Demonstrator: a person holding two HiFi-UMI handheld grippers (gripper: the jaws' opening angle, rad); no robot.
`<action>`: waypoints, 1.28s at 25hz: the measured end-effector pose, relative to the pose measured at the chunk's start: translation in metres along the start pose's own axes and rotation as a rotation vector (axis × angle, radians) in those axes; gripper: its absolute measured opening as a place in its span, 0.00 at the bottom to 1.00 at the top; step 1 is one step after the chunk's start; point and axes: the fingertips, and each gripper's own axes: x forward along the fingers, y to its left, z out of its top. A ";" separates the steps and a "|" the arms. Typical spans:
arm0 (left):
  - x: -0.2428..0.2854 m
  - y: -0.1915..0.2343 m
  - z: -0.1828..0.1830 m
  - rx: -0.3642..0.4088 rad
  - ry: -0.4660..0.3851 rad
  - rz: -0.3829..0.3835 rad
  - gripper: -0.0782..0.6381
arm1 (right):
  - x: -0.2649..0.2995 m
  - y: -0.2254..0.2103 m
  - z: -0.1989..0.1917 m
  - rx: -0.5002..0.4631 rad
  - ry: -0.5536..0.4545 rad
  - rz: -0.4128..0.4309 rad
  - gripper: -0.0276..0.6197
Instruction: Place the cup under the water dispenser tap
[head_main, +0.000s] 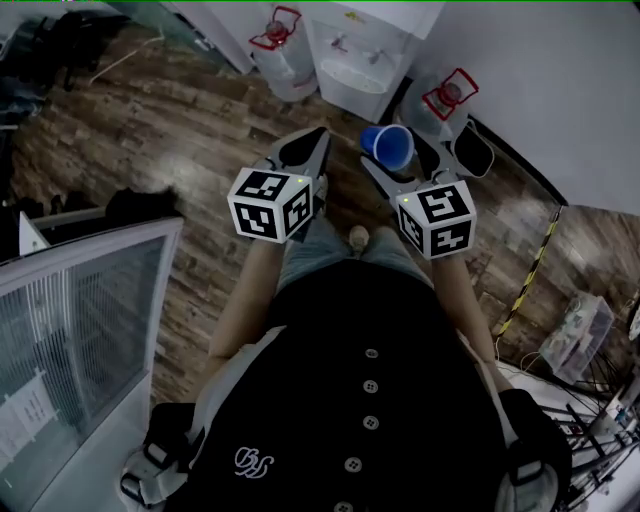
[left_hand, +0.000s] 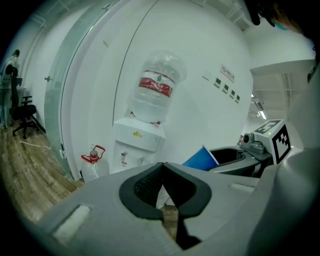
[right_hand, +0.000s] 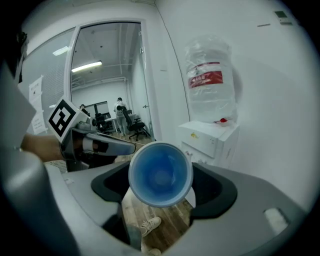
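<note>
Black-shirted person faces a white water dispenser standing beyond both sets of fingers. Left gripper fingers are pressed together, empty. Right gripper fingers pinch the blue cup between them.

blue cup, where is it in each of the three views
Head view: the blue cup is at upper middle, in the right gripper, just under the water dispenser in the picture.
Left gripper view: right of centre, only its blue side showing.
Right gripper view: dead centre, mouth toward the camera.
Shared landmark: the water dispenser, left of centre in the left gripper view, at right in the right gripper view.
</note>
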 end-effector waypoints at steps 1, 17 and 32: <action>0.004 0.006 0.003 -0.001 0.005 -0.010 0.11 | 0.006 -0.001 0.004 0.001 -0.001 -0.010 0.61; 0.066 0.065 0.023 0.030 0.150 -0.231 0.11 | 0.089 -0.024 0.034 0.087 0.035 -0.175 0.61; 0.117 0.088 -0.003 0.043 0.262 -0.378 0.11 | 0.139 -0.070 0.005 0.135 0.101 -0.332 0.61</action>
